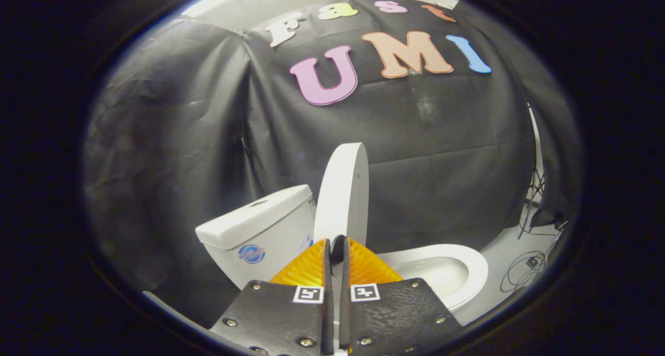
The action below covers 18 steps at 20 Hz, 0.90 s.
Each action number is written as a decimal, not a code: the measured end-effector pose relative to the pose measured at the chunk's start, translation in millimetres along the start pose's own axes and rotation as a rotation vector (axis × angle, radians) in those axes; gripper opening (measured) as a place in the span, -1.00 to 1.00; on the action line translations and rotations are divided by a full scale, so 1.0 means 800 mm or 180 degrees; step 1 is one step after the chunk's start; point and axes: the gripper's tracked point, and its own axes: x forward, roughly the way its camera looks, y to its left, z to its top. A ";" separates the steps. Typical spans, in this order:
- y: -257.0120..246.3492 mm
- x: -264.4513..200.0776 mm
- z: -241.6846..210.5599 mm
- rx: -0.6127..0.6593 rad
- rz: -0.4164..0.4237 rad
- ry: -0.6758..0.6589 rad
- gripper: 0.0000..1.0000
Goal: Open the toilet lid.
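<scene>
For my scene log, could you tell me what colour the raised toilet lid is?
Plain white, clearest in the gripper view: the toilet lid stands upright just beyond the nearly closed gripper.

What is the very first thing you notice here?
The white toilet lid standing straight up, just beyond the gripper, whose fingers are nearly closed with a thin gap. Beside it sits the tank, and on its other side the open bowl.

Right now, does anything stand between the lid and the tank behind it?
Nothing visible does. The lid stands upright just beyond the nearly shut fingers of the gripper, with the tank beside it and a bare gap between them.
</scene>
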 end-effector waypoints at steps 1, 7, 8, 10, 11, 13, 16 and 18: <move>0.007 0.001 0.001 -0.0006 0.0000 -0.0028 -0.90; 0.055 0.015 0.000 -0.0123 0.0079 -0.0150 -0.90; 0.064 0.020 -0.001 -0.0164 0.0098 -0.0153 -0.90; 0.077 0.029 0.002 -0.0223 0.0135 -0.0168 -0.90; 0.084 0.032 0.003 -0.0257 0.0153 -0.0180 -0.90; 0.097 0.035 -0.002 -0.0323 0.0183 -0.0207 -0.90; 0.120 0.032 -0.012 -0.0425 0.0197 -0.0208 -0.90; 0.133 0.026 -0.017 -0.0480 0.0193 -0.0252 -0.90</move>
